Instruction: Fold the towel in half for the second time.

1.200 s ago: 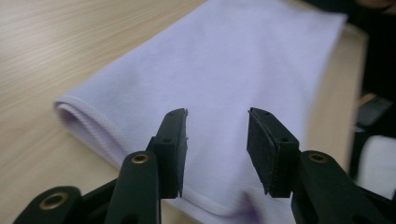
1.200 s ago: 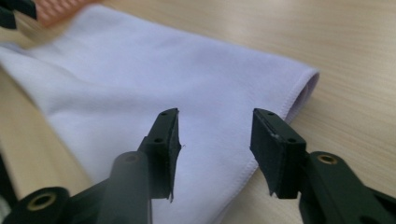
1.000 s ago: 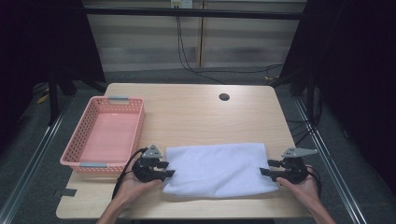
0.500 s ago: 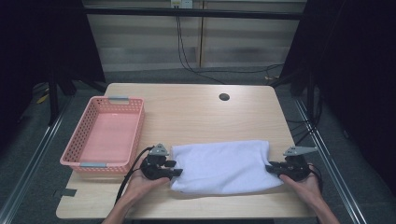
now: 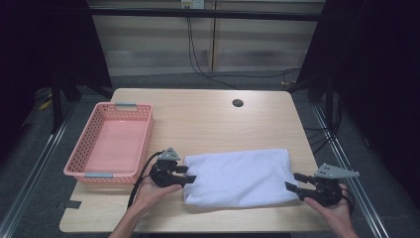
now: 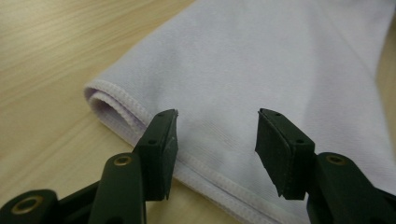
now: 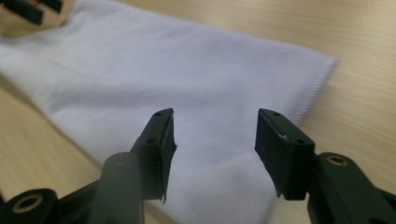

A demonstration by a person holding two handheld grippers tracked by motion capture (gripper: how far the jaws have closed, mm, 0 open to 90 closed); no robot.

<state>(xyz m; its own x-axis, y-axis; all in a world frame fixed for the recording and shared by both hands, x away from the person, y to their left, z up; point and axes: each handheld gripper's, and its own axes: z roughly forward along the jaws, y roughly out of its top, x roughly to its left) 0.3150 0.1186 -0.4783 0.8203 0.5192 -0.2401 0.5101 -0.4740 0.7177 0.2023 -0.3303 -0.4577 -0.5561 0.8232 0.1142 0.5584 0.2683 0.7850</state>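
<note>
At the near edge of the worktop [image 5: 208, 124], the left gripper [image 5: 187, 175] is held at the left end of a folded white towel [image 5: 237, 177], and the right gripper [image 5: 293, 184] is held just off its near right corner. In the left gripper view, the left gripper [image 6: 217, 135] is seen with its jaws standing apart above the towel's [image 6: 261, 70] hemmed edge; nothing is pinched between them, and they have just been opening. In the right gripper view, the right gripper [image 7: 215, 135] is likewise seen with its jaws apart over the towel's [image 7: 187, 84] end; no cloth is gripped, and they too have just been opening. Both are judged released, not holding.

Progress, judged from the layout: the towel is already folded lengthwise into a long band lying flat, parallel to the near edge. A further fold, end to end, is judged likely to remain, and possibly a transfer to the pink basket [image 5: 86, 171], which stands at the left, well apart from the towel.

Appearance of the towel: plain white, fine-ribbed weave, stitched hem. At the left end two layers are seen rolled over one another, forming a soft rounded fold. The upper surface is smooth with faint creases only. The right end is cut square and lies flush on the wood.
</note>
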